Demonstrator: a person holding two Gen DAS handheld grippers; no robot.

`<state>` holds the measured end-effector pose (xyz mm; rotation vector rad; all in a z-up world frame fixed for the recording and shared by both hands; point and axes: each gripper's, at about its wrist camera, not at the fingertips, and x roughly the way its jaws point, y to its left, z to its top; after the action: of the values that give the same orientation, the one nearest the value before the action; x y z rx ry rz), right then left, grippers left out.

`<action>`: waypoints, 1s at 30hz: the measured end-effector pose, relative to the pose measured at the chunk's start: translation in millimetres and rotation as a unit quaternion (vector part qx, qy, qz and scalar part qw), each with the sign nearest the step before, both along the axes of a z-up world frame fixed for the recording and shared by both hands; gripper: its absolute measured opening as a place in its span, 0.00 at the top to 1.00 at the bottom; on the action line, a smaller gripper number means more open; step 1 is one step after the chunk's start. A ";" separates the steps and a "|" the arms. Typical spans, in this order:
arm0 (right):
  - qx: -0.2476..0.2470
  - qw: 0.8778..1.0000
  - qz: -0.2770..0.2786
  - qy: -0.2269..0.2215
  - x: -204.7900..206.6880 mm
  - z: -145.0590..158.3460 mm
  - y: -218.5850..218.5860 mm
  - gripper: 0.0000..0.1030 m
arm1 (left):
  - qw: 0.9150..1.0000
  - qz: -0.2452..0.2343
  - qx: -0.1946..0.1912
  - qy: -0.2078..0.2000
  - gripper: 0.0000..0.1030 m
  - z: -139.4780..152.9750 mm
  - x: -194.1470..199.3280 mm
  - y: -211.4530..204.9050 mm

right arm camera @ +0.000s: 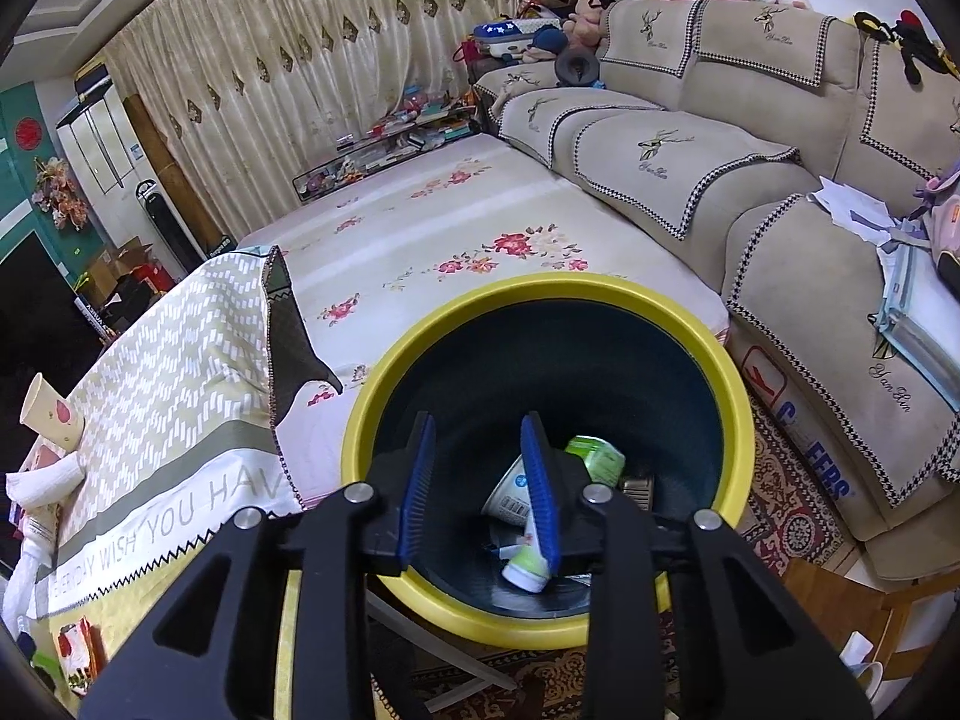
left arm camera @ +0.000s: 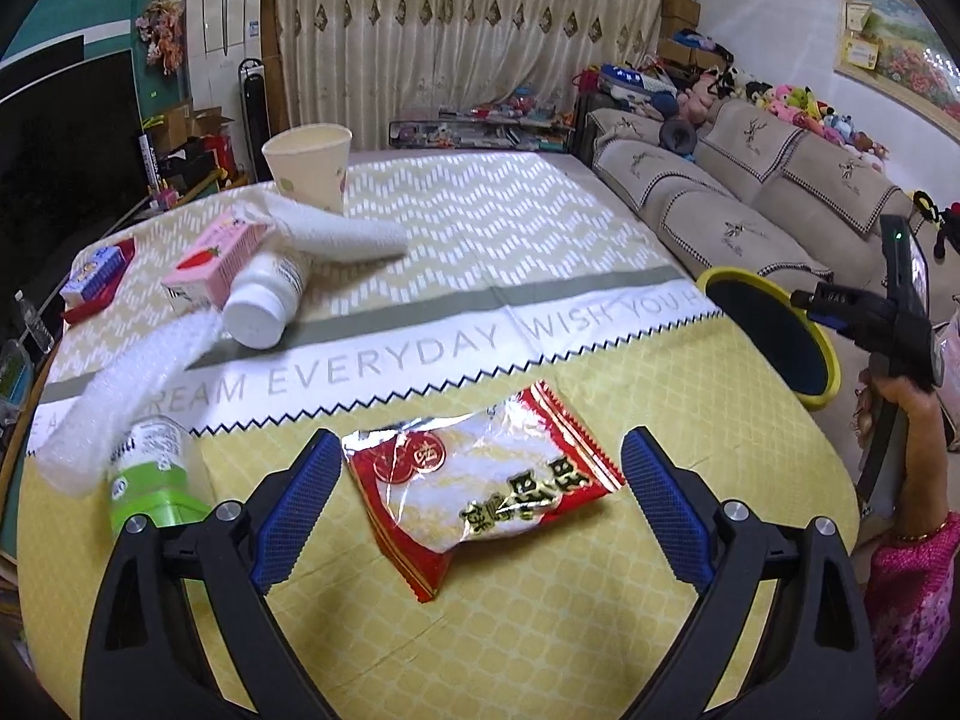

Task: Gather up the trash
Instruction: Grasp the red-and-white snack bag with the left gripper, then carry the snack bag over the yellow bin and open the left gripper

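L gripper (left arm camera: pixel 480 516) sits low over the counter (left arm camera: pixel 540 630) w/ its fingers (left arm camera: pixel 297 510) spread wide, nothing held. The red-and-clear snack wrapper (left arm camera: pixel 486 480) lies flat directly ahead, in the gap btwn the two blue pads but touching neither. Its long axis runs diagonally, from upper right down to lower left/centre, so roughly across-and-toward the camera rather than square to the fingers; the near corner points back at the wrist. Judgement: L hand is clearly the nearer one for this piece, just needs to drop & close, maybe a slight roll to bite across the short side.

R gripper (right arm camera: pixel 480 480) hangs over the yellow-rimmed bin (right arm camera: pixel 735 414), which stands on the floor just beside the counter edge. Its fingers are narrow, partly apart, w/ nothing btwn them; looks like a release, not a grip.

Bin contents, seen past the fingers: a white tub (right arm camera: pixel 510 492), a green carton (right arm camera: pixel 597 459), a small green-and-white tube (right arm camera: pixel 528 564), plus a dark bit I can't identify.

Still on the counter further back: paper cup (left arm camera: pixel 309 165), pink carton (left arm camera: pixel 213 264), white bottle (left arm camera: pixel 264 300), green-capped bottle (left arm camera: pixel 150 480) partly under a white cloth (left arm camera: pixel 120 390), so plenty left to collect
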<state>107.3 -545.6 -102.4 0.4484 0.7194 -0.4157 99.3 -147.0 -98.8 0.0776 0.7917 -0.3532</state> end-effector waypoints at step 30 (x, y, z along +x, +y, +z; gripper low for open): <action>0.011 1.000 0.012 -0.004 0.2 -0.3 4.2 0.68 | 0.997 -0.051 0.031 0.050 0.61 -33.4 23.6 -14.3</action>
<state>107.5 -541.4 -102.7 0.4622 0.7208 -0.3837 122.9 -161.3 -132.2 0.1591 0.9001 -0.4312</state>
